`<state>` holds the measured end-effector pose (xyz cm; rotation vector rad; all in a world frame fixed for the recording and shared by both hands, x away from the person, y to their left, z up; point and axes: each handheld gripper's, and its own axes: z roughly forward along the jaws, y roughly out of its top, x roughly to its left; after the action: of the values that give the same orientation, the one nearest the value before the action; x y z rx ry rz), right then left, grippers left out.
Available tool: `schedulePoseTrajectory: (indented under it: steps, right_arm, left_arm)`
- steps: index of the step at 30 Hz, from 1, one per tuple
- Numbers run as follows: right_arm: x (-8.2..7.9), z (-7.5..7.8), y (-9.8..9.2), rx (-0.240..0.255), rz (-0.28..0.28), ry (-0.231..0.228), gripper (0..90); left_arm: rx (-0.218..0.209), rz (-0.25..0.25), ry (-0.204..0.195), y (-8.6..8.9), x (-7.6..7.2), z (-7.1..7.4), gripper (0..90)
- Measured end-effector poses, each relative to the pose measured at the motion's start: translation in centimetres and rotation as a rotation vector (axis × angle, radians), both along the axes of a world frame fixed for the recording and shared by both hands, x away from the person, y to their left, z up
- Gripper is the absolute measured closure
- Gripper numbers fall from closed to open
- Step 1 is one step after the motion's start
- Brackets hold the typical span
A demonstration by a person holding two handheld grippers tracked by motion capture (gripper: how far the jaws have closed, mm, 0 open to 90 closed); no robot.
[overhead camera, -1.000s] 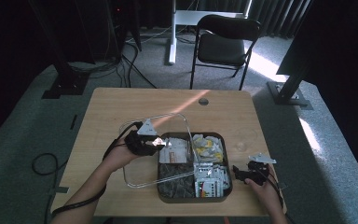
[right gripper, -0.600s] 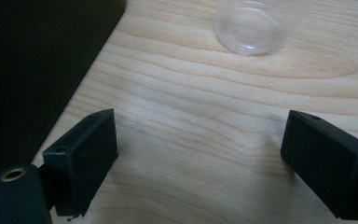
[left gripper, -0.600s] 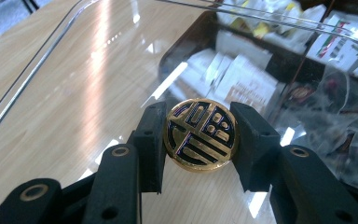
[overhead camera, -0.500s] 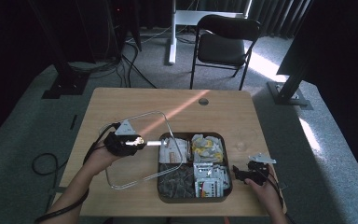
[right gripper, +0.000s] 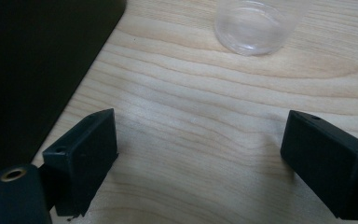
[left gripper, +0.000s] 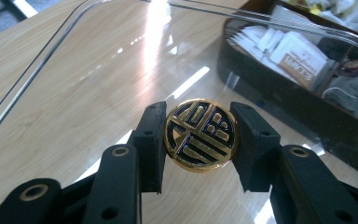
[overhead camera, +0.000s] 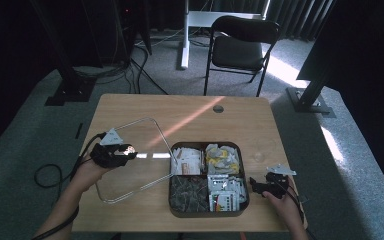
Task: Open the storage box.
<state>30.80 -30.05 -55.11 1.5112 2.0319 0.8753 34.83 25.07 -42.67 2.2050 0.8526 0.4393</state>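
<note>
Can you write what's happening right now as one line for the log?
left hand-held gripper: shut on lid knob | clear lid: beside tray | right hand-held gripper: open

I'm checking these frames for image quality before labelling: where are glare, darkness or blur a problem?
High view: room dark, a sunlight streak crossing the table. Left gripper view: strong glare on the clear lid, its gold knob sharp, tray softer. Right gripper view: evenly lit, jaws slightly soft, clear cup faint.
</note>
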Motion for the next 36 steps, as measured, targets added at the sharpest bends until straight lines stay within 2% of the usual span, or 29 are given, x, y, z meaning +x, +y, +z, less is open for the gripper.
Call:
schedulePoseTrajectory:
  steps: [6,11,14,18,23,29,36]
  right_arm:
    - [0.0,0.0,0.0,0.000,0.000,0.000,10.2]
    - [0.0,0.0,0.0,0.000,0.000,0.000,10.2]
    - [0.0,0.0,0.0,0.000,0.000,0.000,10.2]
    - [0.0,0.0,0.0,0.000,0.000,0.000,10.2]
    - [0.0,0.0,0.0,0.000,0.000,0.000,10.2]
    - [0.0,0.0,0.0,0.000,0.000,0.000,10.2]
    - [0.0,0.0,0.0,0.000,-0.001,0.000,10.2]
  left_arm:
    - [0.002,0.043,-0.005,1.4,0.0,-0.5,58.7]
    - [0.006,0.080,-0.037,1.8,0.1,-1.5,58.7]
    - [-0.001,0.104,-0.032,2.2,0.4,-2.1,58.7]
    - [0.013,0.116,-0.034,2.5,0.6,-2.9,58.7]
    - [-0.013,0.146,-0.033,3.0,0.9,-4.1,58.7]
    - [-0.028,0.171,-0.018,2.9,1.6,-5.5,58.7]
    - [-0.028,0.200,-0.023,2.5,2.7,-6.6,58.7]
